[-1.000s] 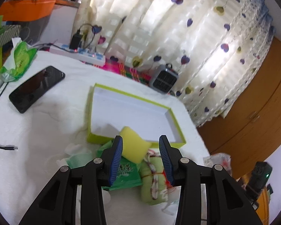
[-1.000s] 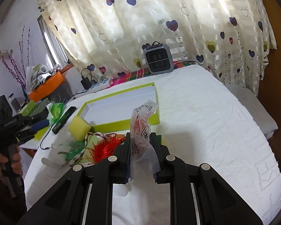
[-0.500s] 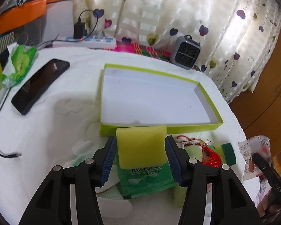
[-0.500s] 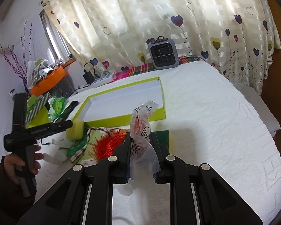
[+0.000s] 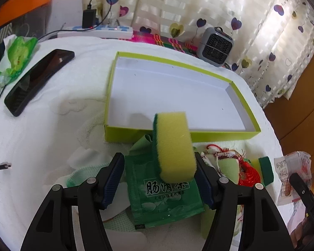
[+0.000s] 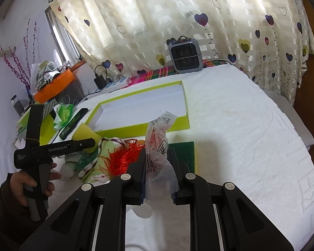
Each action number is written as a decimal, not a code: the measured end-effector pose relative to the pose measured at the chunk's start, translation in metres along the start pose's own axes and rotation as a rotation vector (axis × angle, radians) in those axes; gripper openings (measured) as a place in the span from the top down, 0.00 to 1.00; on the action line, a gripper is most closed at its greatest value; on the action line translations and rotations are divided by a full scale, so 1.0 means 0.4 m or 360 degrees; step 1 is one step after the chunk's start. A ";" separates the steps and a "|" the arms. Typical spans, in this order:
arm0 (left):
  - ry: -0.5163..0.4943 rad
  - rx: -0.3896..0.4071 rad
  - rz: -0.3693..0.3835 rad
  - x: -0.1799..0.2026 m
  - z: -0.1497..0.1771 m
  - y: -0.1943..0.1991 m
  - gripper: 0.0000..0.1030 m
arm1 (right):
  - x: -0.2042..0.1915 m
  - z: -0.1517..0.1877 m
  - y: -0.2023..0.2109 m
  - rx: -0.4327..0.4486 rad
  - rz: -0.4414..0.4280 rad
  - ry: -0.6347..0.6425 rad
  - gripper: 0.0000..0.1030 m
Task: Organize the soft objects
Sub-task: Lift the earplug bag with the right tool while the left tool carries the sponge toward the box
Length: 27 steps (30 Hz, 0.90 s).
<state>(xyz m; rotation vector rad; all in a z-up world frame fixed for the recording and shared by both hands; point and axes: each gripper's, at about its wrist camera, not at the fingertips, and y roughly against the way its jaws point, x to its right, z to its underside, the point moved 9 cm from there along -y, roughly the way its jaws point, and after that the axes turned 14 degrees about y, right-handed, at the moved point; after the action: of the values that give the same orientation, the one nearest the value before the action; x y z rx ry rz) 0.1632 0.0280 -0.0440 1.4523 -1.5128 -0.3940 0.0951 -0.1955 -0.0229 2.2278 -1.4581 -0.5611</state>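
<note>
A yellow sponge [image 5: 173,146] with a green scouring face sits tilted between the jaws of my left gripper [image 5: 158,159]. The jaws are opening. The sponge leans on the right pad and the left pad stands clear of it. It hangs over the near wall of the lime-green box [image 5: 178,67], whose white floor is bare. Under the gripper lie a green sachet [image 5: 163,200], a red tassel [image 5: 249,173] and a green pad [image 5: 265,167]. My right gripper [image 6: 158,154] is shut on a clear plastic bag [image 6: 159,133], held above the white cloth.
A black phone [image 5: 37,79], a green tissue pack [image 5: 16,56] and a power strip [image 5: 98,31] lie left of the box. A small grey heater [image 5: 215,46] stands behind it. A person's hand [image 6: 27,182] holds the left gripper's handle.
The left gripper came down and tipped toward the box. Its jaws spread, and the sponge, pinched before, now leans loose to the right. The right gripper and bag stayed put.
</note>
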 end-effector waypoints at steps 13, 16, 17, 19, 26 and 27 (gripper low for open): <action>0.0020 0.0106 0.0022 0.008 -0.018 0.040 0.58 | 0.000 0.011 -0.012 -0.0026 -0.0007 -0.0002 0.82; 0.0028 0.0110 0.0034 0.007 -0.017 0.042 0.61 | -0.003 0.011 -0.011 -0.0024 -0.0008 -0.0001 0.82; 0.0030 0.0113 0.0036 0.008 -0.017 0.043 0.62 | -0.003 0.011 -0.011 -0.0023 -0.0008 -0.0001 0.82; 0.0029 0.0129 0.0038 0.007 -0.018 0.050 0.66 | -0.004 0.010 -0.010 -0.0022 -0.0006 -0.0001 0.82; 0.0036 0.0194 0.0066 0.007 -0.034 0.089 0.71 | -0.008 0.003 -0.004 -0.0008 -0.0009 0.0010 0.82; 0.0039 0.0202 0.0069 0.007 -0.037 0.096 0.71 | -0.011 0.000 -0.003 -0.0006 -0.0009 0.0014 0.82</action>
<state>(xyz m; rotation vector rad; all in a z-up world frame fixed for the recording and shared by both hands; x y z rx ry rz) 0.1529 0.0401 -0.0061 1.5143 -1.5707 -0.2573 0.0944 -0.1909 -0.0233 2.2295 -1.4455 -0.5549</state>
